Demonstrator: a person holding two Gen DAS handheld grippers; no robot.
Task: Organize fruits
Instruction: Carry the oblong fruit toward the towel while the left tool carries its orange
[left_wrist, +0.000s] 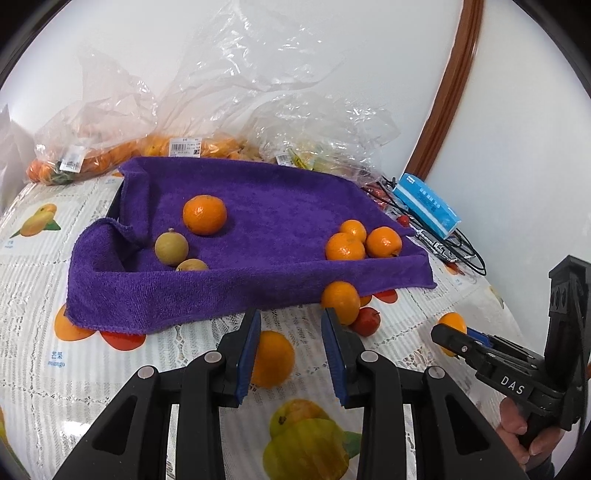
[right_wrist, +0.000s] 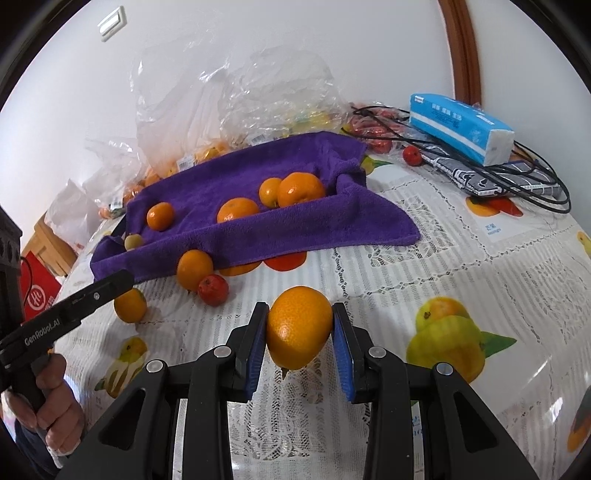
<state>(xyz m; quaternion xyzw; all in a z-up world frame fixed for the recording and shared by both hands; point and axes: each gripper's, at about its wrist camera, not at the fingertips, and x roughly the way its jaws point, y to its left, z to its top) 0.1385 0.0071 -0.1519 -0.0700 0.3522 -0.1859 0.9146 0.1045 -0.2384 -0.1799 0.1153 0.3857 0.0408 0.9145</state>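
Note:
A purple towel (left_wrist: 258, 221) lines a tray and holds several oranges (left_wrist: 204, 215) and two brownish-green fruits (left_wrist: 171, 246); it also shows in the right wrist view (right_wrist: 240, 177). My right gripper (right_wrist: 299, 332) is shut on an orange (right_wrist: 298, 326) just above the tablecloth; it shows at the right of the left wrist view (left_wrist: 456, 338). My left gripper (left_wrist: 290, 343) is open and empty over the table, with a loose orange (left_wrist: 272, 358) below its left finger. Another orange (left_wrist: 340, 301) and a small red fruit (left_wrist: 366, 320) lie by the towel's front edge.
Clear plastic bags of oranges (left_wrist: 147, 144) stand behind the towel against the wall. A blue tissue pack (right_wrist: 460, 125), black cables (right_wrist: 517, 177) and small red fruits (right_wrist: 413, 155) sit at the back right. The tablecloth (right_wrist: 424, 266) has printed fruit pictures.

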